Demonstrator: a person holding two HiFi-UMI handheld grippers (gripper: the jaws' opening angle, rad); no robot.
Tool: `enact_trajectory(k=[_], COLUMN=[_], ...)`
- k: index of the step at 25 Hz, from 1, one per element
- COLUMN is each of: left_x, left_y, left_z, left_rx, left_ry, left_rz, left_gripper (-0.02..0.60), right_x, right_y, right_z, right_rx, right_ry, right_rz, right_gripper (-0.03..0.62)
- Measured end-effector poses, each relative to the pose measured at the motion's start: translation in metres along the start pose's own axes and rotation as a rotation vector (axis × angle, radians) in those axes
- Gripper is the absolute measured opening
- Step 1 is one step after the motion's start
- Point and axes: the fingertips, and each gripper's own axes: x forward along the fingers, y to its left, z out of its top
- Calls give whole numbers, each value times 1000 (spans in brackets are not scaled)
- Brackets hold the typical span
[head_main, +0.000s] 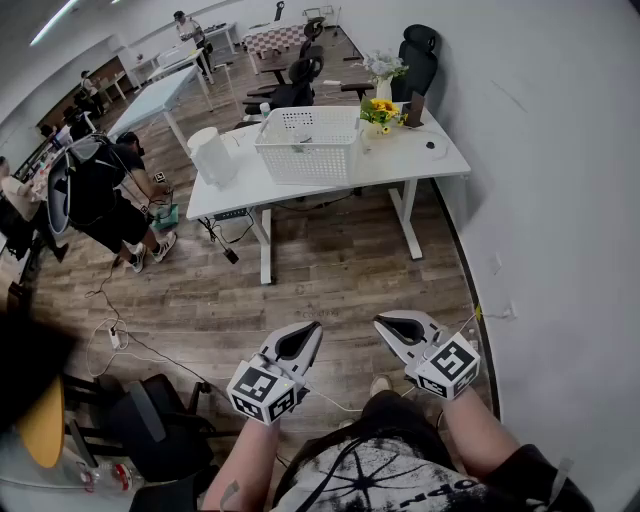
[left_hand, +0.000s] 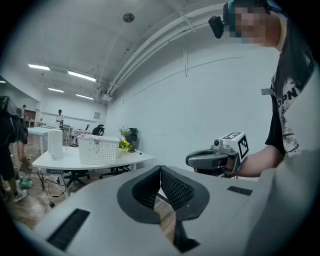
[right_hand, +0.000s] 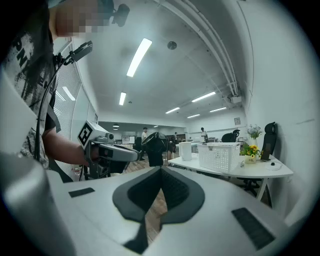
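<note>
Left gripper (head_main: 316, 328), right gripper (head_main: 380, 322) (square-marker cubes (head_main: 262, 388))

Two grippers in hand: left gripper (head_main: 312, 330) and right gripper (head_main: 384, 322). One white table (head_main: 395, 162), and on it one white basket (head_main: 308, 145), one white canister (head_main: 213, 155), one pot of yellow flowers (head_main: 380, 110) and one vase (head_main: 384, 85). Three black chairs (head_main: 418, 50) behind it. At least three people (head_main: 100, 190) farther left.
</note>
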Motion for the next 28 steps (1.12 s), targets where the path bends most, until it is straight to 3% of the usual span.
enact_trajectory(k=[6,18,28], left_x=[-26,-47,-42], left_y=[-9,-8,13], left_z=[-1,-9,-17], left_rx=[2,-34,-47], left_ry=[-5,-37,-24], left_rz=[9,12,17], left_gripper=[11,11,11], right_x=[-3,-2,22], right_y=[29,44,32], right_z=[5,6,4], right_rx=[-5,20,15], right_ry=[-4,-7,6], right_rz=[5,-10,-18], right_gripper=[21,23,23])
